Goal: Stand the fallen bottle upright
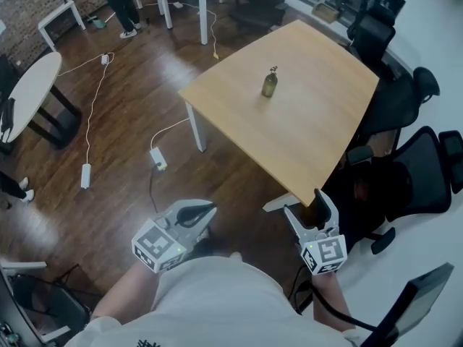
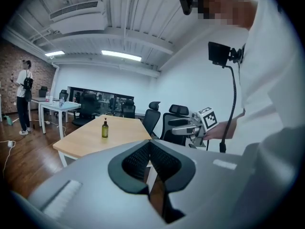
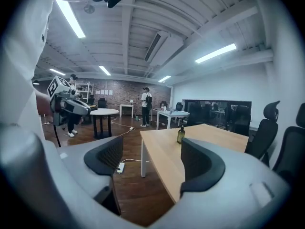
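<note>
A small dark green pump bottle (image 1: pixel 269 83) stands upright near the middle of the light wooden table (image 1: pixel 311 132); nothing is near it. Both grippers hang off the table's near corner, close to the person's body and far from the bottle. My left gripper (image 1: pixel 205 212) is shut with nothing in it; its pads meet (image 2: pixel 149 145). My right gripper (image 1: pixel 307 207) is open and empty. The bottle (image 2: pixel 105 128) shows small and upright beyond the left jaws. In the right gripper view the bottle (image 3: pixel 181 134) shows on the table (image 3: pixel 164 156) between the spread jaws of my right gripper (image 3: pixel 152 162).
Black office chairs (image 1: pixel 412 165) crowd the table's right side. A power strip (image 1: pixel 158 158) and white cables (image 1: pixel 92 107) lie on the wooden floor at left. A round white table (image 1: pixel 29 92) is at far left. A person (image 3: pixel 145 107) stands by white desks at the back.
</note>
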Tool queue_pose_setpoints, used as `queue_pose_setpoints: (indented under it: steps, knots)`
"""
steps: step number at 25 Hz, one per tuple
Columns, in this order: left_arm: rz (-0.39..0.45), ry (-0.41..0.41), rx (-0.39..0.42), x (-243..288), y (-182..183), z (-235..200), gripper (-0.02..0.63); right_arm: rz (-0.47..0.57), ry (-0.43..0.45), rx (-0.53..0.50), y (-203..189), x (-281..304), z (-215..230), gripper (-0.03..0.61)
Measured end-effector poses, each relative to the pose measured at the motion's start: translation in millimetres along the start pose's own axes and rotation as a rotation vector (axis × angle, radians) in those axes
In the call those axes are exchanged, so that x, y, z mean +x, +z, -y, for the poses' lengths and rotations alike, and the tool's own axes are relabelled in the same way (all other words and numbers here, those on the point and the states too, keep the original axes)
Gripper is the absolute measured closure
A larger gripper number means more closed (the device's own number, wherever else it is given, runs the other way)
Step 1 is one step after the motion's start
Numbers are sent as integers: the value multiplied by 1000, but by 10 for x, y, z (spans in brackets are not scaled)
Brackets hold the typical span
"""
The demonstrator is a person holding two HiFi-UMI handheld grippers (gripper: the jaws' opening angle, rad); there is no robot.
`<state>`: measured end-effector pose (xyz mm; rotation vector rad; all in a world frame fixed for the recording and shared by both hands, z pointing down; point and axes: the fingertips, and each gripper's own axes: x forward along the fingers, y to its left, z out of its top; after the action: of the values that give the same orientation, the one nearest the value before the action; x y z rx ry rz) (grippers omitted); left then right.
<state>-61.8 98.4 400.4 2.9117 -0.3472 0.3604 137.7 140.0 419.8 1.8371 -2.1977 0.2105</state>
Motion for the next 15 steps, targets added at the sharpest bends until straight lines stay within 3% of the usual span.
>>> queue_pose_setpoints:
  steps: [6,11,15]
  knots:
    - [8,8,-6,-21,-112,537,614,22,45,10,-90,-444,-107,193]
    - [-5,40,-46,-86,-244,721,614,33,76,1,-125,-758,-181,193]
    - [-3,37,-35,-61,-273,834,614,40,80,14,-231,-917,-203,194]
